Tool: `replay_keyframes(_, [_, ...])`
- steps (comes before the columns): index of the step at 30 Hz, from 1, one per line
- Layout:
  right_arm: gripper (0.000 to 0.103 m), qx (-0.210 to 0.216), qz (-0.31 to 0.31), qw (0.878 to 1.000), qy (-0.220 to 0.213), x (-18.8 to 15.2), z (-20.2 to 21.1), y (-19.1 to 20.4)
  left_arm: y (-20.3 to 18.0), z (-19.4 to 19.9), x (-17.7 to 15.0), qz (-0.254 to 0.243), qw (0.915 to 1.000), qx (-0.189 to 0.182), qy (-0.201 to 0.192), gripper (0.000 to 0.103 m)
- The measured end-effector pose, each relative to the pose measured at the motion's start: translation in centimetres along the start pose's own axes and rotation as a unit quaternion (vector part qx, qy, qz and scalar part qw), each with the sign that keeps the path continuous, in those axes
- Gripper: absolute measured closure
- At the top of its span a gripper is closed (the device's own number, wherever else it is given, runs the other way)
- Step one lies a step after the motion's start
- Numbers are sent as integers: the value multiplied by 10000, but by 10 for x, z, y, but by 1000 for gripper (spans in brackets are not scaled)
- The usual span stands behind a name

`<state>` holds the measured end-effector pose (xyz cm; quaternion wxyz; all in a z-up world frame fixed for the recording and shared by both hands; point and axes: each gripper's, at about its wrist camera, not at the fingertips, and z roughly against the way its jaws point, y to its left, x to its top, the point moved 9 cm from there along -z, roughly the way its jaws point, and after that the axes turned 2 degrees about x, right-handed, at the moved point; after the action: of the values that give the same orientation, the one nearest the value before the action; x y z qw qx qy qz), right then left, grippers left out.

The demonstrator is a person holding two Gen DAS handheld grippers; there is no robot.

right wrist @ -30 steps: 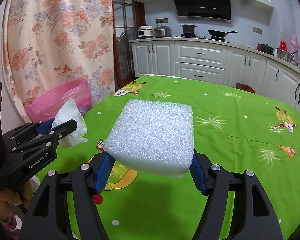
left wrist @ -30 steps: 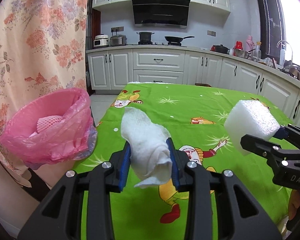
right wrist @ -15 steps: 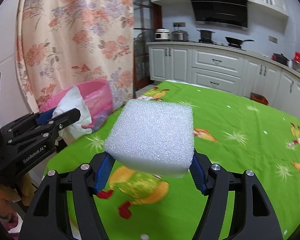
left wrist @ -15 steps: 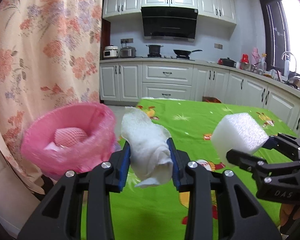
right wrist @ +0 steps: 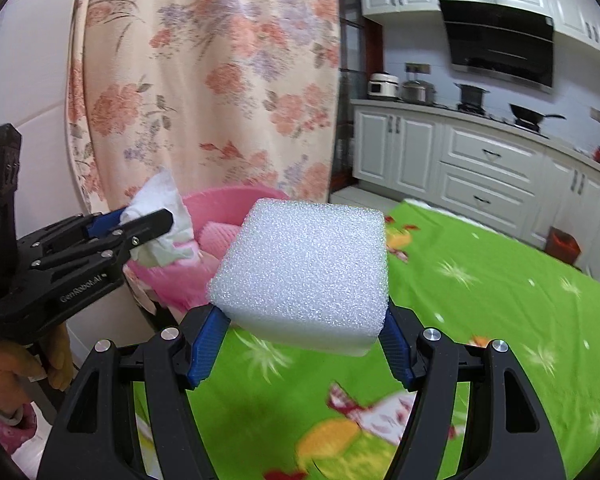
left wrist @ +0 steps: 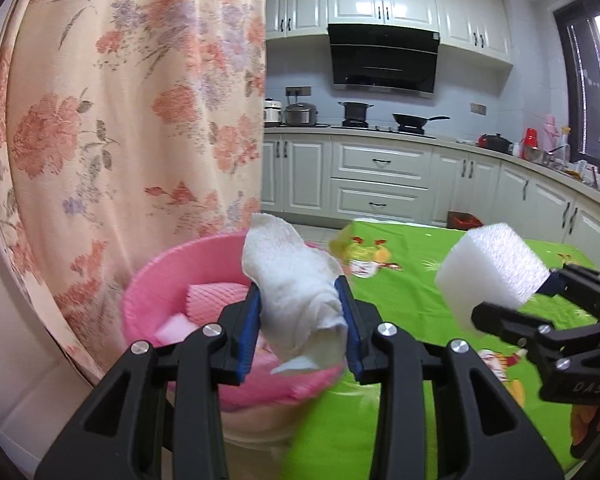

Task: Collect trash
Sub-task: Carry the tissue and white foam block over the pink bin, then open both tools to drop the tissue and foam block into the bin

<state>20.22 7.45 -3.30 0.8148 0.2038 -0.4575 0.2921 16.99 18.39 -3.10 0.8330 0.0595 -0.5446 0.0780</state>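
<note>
My left gripper [left wrist: 300, 332] is shut on a crumpled white tissue [left wrist: 296, 284] and holds it over the near rim of the pink-bagged trash bin [left wrist: 156, 280]. The bin holds pink foam netting [left wrist: 216, 296] and other scraps. My right gripper [right wrist: 304, 344] is shut on a white foam block [right wrist: 304, 272], held above the green tablecloth to the right of the bin. In the right wrist view the left gripper [right wrist: 148, 224] with the tissue [right wrist: 160, 208] hangs at the bin [right wrist: 228, 196]. The foam block also shows in the left wrist view [left wrist: 492, 268].
A floral curtain [left wrist: 140, 120] hangs just behind the bin on the left. The table with the green cartoon cloth [right wrist: 500, 300] stretches to the right. White kitchen cabinets [left wrist: 380, 176] and a stove stand at the back.
Both grippers have swung left from over the table toward the bin. The tissue now hangs over the bin's rim, and the foam block has come close beside it.
</note>
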Motion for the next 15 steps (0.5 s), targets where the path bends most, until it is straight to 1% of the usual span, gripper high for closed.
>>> replay_keyframes(2, [38,100,74,9999,-34,12,-9,9,18,-7,6,46,10000,76,27,67])
replay_keyframes(6, [38,233,193,9995,-10,28,-31,24,45,-22,13,188,9997,100,78,66])
replay_keyframes(8, [38,283,232,9993,13,32,-41,29,54,-29,17,169,9998,81,84,66])
replay_keyframes(11, [38,311,254,9991,94,35,-59,33,67,-40,21,80,9998,155,95,66])
replay_keyframes(14, [38,332,303,9988,169,37,-76,36,80,-51,23,113,9997,160,148,64])
replay_keyframes(15, [38,332,303,9988,169,37,-76,36,86,-56,23,167,9996,158,178,64])
